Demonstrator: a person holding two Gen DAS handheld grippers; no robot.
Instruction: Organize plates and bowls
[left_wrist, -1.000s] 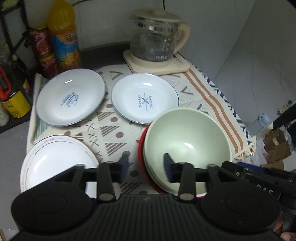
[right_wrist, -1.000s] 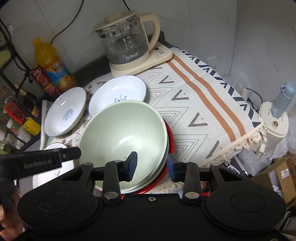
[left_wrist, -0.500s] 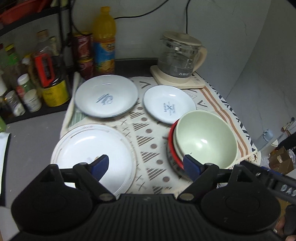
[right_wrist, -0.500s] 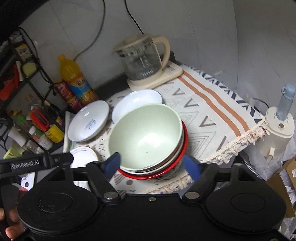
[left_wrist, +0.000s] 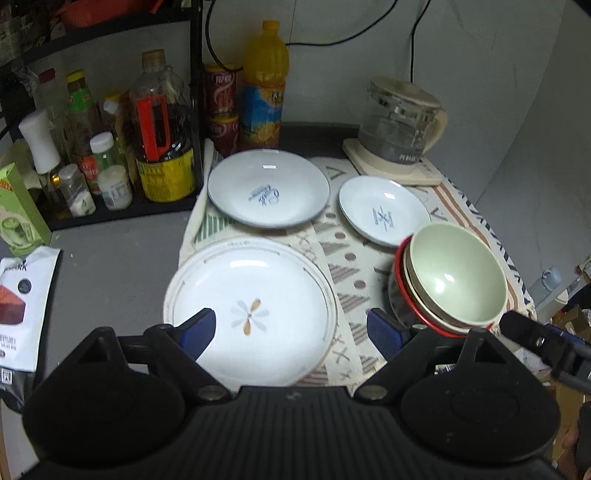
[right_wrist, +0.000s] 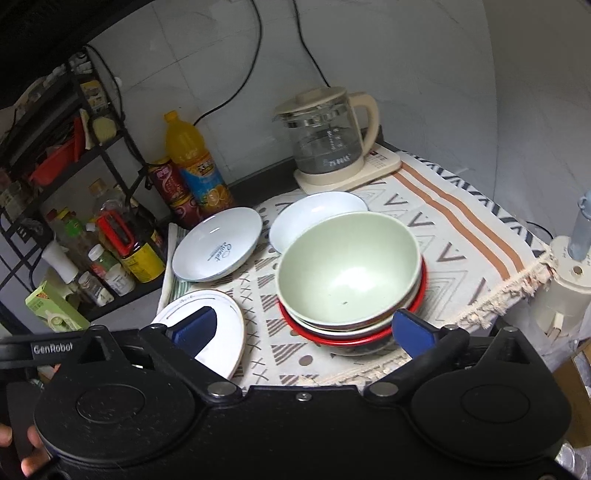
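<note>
A pale green bowl (left_wrist: 458, 280) (right_wrist: 347, 266) tops a stack of bowls whose lowest one has a red rim (right_wrist: 369, 338). Left of the stack lies a large white plate with a flower mark (left_wrist: 251, 306) (right_wrist: 221, 325). Behind it sit a blue-rimmed deep plate (left_wrist: 267, 192) (right_wrist: 218, 247) and a smaller one (left_wrist: 384, 210) (right_wrist: 314, 210). My left gripper (left_wrist: 291, 330) hangs open above the near edge of the large plate, holding nothing. My right gripper (right_wrist: 304, 330) hovers in front of the bowl stack, its jaws opening wide with nothing between them.
The dishes rest on a patterned cloth (left_wrist: 347, 273) with a fringed right edge (right_wrist: 517, 284). A glass kettle (left_wrist: 399, 129) stands at the back. An orange drink bottle (left_wrist: 264, 92), cans and a black rack of bottles (left_wrist: 110, 129) crowd the back left. A snack bag (left_wrist: 22, 306) lies at left.
Both grippers pulled back and up from the bowl stack and their jaws spread wide. The left view swung left, so the large white plate now lies in front of it.
</note>
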